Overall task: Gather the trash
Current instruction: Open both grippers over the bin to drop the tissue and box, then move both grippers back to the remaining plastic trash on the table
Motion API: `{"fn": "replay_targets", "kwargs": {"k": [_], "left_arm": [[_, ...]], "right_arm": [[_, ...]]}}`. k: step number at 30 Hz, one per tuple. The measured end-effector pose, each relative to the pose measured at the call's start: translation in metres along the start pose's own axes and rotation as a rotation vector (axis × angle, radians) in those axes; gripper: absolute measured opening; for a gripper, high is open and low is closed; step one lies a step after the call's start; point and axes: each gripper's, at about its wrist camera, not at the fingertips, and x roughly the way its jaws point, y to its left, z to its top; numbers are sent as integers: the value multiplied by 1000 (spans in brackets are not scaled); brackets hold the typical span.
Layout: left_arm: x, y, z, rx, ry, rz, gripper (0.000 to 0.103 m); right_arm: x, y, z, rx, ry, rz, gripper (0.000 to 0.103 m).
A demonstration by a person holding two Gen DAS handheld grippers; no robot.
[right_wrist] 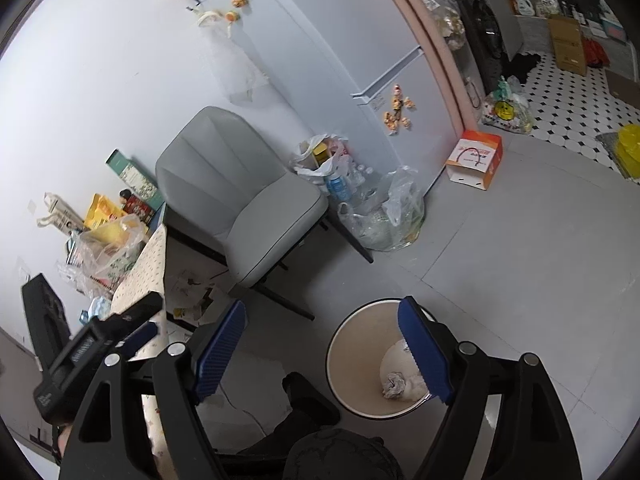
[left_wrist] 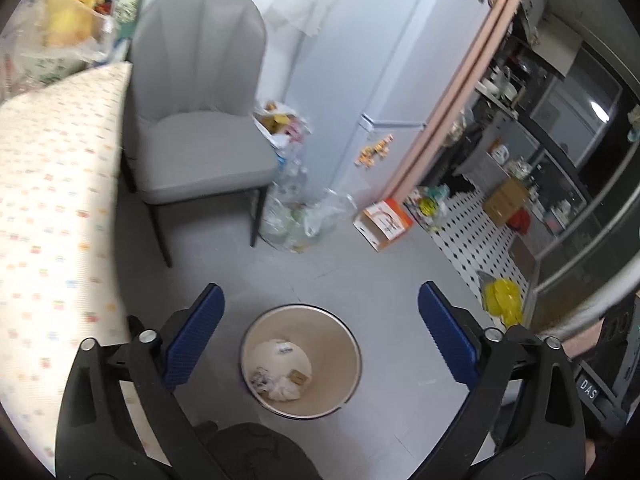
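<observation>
A beige round waste bin (left_wrist: 345,346) stands on the grey floor, directly below and between the blue pads of my left gripper (left_wrist: 320,292), which is open wide and empty. Inside the bin lie crumpled paper (left_wrist: 262,378), a white plastic wad (left_wrist: 285,391) and a pale round piece (left_wrist: 276,354). In the right wrist view the same bin (right_wrist: 354,344) sits under the right finger of my right gripper (right_wrist: 323,305), also open and empty. A crumpled grey scrap (right_wrist: 394,386) shows in the bin.
A grey chair (left_wrist: 200,120) stands beyond the bin, beside a table with a patterned cloth (left_wrist: 52,184). Clear bags of bottles (left_wrist: 296,216) and an orange-white box (left_wrist: 384,222) lie by the fridge (left_wrist: 360,60). A yellow bag (left_wrist: 502,300) is at the right. A dark-clad leg (right_wrist: 308,408) is close below.
</observation>
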Motion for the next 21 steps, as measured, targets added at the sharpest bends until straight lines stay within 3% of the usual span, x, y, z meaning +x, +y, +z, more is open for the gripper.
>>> {"fn": "replay_targets", "kwargs": {"k": [8,15,21], "left_arm": [[-57,43,0,-67,-48,69,97],[-104,86,-7,-121,-131,97,97],[-145,119,-15,-150,-205,213,97]], "right_arm": [[-1,54,-14,-100,-13,55,96],[1,122,-37,-236,-6,28,96],[6,169,-56,-323,13,-18,95]]}}
